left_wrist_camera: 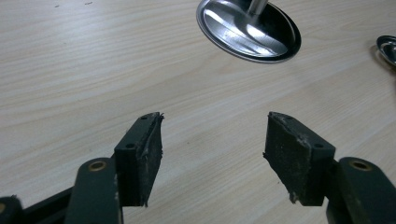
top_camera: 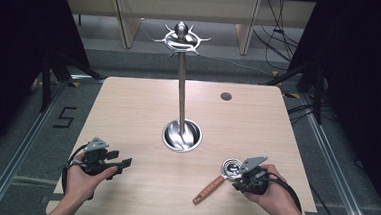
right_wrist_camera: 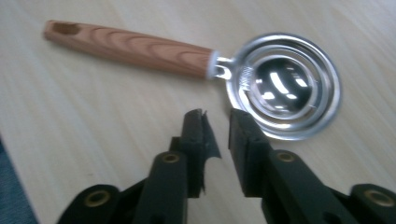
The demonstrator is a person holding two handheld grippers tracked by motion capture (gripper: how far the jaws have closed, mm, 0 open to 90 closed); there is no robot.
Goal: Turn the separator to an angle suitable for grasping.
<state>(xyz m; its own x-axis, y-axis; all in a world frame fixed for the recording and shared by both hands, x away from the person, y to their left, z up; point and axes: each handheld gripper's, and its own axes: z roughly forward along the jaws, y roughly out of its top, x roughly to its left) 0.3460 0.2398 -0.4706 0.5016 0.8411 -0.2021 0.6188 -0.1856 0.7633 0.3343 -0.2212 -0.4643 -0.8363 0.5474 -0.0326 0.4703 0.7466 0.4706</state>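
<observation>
Both grippers hold nothing: right gripper (right_wrist_camera: 217, 116), nearly closed, just beside the strainer spoon (right_wrist_camera: 280, 86); left gripper (left_wrist_camera: 212, 128) wide apart.

A lab or recording studio, not a home. The desk (top_camera: 128, 103) stands alone between black curtains (top_camera: 11, 51), on grey floor with metal rails (top_camera: 20, 147), a taped marker (top_camera: 65, 117) and loose cables (top_camera: 278, 37) beyond the left claw (top_camera: 120, 163).
</observation>
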